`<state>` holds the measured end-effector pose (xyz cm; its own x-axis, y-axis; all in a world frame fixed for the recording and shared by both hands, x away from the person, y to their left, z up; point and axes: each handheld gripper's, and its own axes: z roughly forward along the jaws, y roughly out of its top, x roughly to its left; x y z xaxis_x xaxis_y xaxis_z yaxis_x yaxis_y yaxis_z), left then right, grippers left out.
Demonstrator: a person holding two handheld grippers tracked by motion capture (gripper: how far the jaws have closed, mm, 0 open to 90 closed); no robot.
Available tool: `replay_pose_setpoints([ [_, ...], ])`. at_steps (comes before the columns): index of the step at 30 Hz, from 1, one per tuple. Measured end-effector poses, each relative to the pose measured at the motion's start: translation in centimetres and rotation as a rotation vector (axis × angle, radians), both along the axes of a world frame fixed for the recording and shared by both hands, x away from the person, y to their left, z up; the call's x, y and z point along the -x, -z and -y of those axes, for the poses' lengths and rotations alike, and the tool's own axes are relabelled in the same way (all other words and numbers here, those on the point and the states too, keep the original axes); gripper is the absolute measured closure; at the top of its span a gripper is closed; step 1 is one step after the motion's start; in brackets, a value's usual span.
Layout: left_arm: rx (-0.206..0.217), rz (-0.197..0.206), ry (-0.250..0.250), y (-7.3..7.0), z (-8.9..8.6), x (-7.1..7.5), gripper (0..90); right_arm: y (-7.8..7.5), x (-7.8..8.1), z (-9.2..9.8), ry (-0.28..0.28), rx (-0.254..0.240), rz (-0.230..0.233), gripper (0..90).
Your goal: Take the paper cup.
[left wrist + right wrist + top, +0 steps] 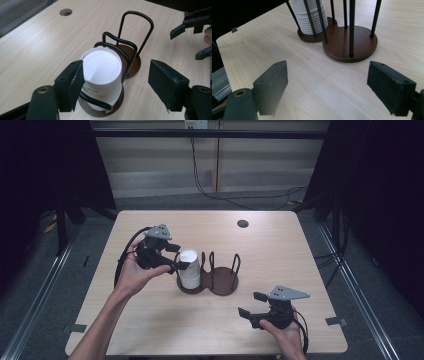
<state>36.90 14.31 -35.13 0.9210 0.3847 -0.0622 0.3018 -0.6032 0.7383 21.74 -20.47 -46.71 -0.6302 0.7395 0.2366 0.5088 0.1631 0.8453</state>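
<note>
The stack of paper cups [102, 75] stands upside down in the left-hand bay of a two-bay wire holder [209, 272], enclosed by the bay's black wire loops and resting on its round brown base. The right-hand bay is empty.

The left gripper [176, 257] is positioned at the top of the stack. In the left gripper view its jaws stand apart: the left finger [73, 83] lies just beside the cup wall, possibly touching it, while the right finger [167, 83] is well clear, with the wire loops between it and the stack. The stack is therefore straddled, not clamped.

The right gripper [252, 305] hovers over the table [150, 320] near the person's side, jaws spread and holding nothing, the holder well ahead of its fingers.

Probable faults from this position:
- If the left jaws close as they stand, the right finger is likely to trap a wire loop against the cups, so that a lift drags the holder.
- A hard squeeze could crush the thin paper wall.
- Nested cups may separate, so only the top ones rise.
- With the holder unbraced, a sideways pull may tip it.
</note>
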Motion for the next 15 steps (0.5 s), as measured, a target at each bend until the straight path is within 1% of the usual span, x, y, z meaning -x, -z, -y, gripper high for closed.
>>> replay_pose_setpoints([
  [1,0.001,-0.009,0.004,0.1,0.2,-0.2,25.7,0.0,0.0,0.0,-0.004,0.001,0.002,16.3],
  [2,-0.009,-0.017,0.001,0.1,0.4,-0.4,25.7,0.0,0.0,0.1,-0.005,0.002,0.001,16.3],
  [3,-0.031,-0.016,0.007,0.1,0.5,-0.6,25.5,0.0,0.0,0.0,-0.002,0.002,-0.003,16.3],
  [4,-0.040,-0.012,0.002,0.2,0.7,-0.7,25.5,0.0,0.0,0.0,-0.003,0.001,-0.003,16.3],
  [5,-0.060,-0.010,0.003,0.2,0.9,-0.8,25.5,0.0,0.0,0.0,-0.004,0.001,-0.003,16.3],
  [8,-0.098,-0.030,0.002,0.5,1.1,-1.6,25.4,0.0,0.0,0.1,-0.005,0.003,-0.005,16.3],
  [10,-0.101,-0.031,-0.003,0.6,1.1,-1.9,25.9,0.0,0.0,0.1,-0.003,0.006,-0.004,16.3],
  [11,-0.094,-0.039,-0.003,0.7,1.1,-2.0,25.7,0.0,0.0,0.1,-0.001,0.003,-0.004,16.3],
  [13,-0.101,-0.045,-0.002,0.7,1.2,-2.2,26.7,0.0,0.0,0.1,-0.002,0.004,-0.002,16.3],
  [14,-0.109,-0.045,0.012,0.7,1.2,-2.3,27.7,0.0,0.0,0.2,-0.002,0.004,-0.002,16.3],
  [15,-0.115,-0.050,0.016,0.7,1.4,-2.3,27.7,0.0,0.0,0.2,-0.002,0.004,-0.002,16.3],
])
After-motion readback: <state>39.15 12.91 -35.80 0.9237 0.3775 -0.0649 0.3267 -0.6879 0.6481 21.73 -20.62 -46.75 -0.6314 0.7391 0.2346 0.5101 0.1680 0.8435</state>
